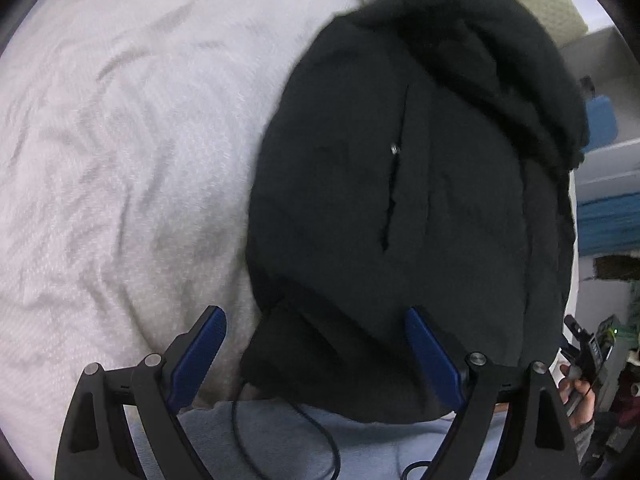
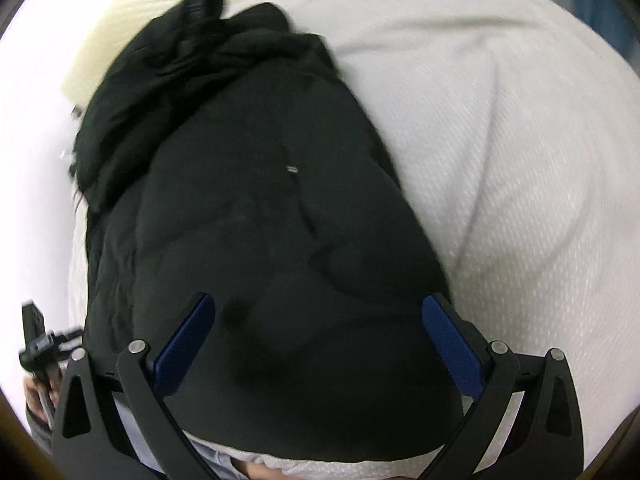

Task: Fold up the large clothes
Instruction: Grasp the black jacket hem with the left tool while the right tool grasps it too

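A large black garment (image 1: 400, 200) lies on a white bedcover (image 1: 120, 140), lengthwise away from me, with a bunched hood or collar end at the far side and a small metal snap near its middle slit. My left gripper (image 1: 316, 316) is open and empty, hovering over the garment's near left corner. The same garment fills the right wrist view (image 2: 260, 220). My right gripper (image 2: 320, 304) is open and empty, its blue pads (image 2: 452, 344) spread above the garment's near hem.
A cream pillow (image 2: 100, 52) lies at the far end of the bed. The white bedcover (image 2: 500, 140) stretches right of the garment. A black cable (image 1: 280, 432) loops below the left gripper. Blue objects and shelving (image 1: 604, 184) stand beyond the bed's right edge.
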`<act>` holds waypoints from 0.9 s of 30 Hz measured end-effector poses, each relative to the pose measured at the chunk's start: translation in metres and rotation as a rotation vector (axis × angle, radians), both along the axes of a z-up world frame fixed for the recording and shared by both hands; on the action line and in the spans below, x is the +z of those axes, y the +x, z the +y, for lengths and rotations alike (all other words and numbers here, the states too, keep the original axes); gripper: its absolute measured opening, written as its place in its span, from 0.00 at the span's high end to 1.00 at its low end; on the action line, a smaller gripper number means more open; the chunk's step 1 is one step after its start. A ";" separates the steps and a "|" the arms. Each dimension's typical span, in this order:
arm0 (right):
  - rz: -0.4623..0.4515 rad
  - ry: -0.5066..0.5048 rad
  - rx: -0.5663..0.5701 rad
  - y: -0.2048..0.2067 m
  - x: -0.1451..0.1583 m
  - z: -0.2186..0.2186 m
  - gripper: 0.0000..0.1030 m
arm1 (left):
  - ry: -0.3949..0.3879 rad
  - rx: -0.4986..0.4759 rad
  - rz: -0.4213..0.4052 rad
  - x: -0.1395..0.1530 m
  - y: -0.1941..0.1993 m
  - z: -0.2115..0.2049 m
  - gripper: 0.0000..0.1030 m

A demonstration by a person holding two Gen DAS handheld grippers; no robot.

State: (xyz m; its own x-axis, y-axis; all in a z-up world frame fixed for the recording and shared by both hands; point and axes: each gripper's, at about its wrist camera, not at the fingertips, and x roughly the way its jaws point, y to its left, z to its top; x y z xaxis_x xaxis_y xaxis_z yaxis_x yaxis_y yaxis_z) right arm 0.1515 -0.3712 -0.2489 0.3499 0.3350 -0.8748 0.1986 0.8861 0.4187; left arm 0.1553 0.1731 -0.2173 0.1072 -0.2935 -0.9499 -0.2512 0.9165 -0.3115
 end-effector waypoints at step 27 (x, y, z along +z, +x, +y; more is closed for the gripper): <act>-0.202 0.302 0.078 -0.024 0.021 0.025 0.07 | -0.117 -0.049 0.109 -0.035 0.014 -0.020 0.04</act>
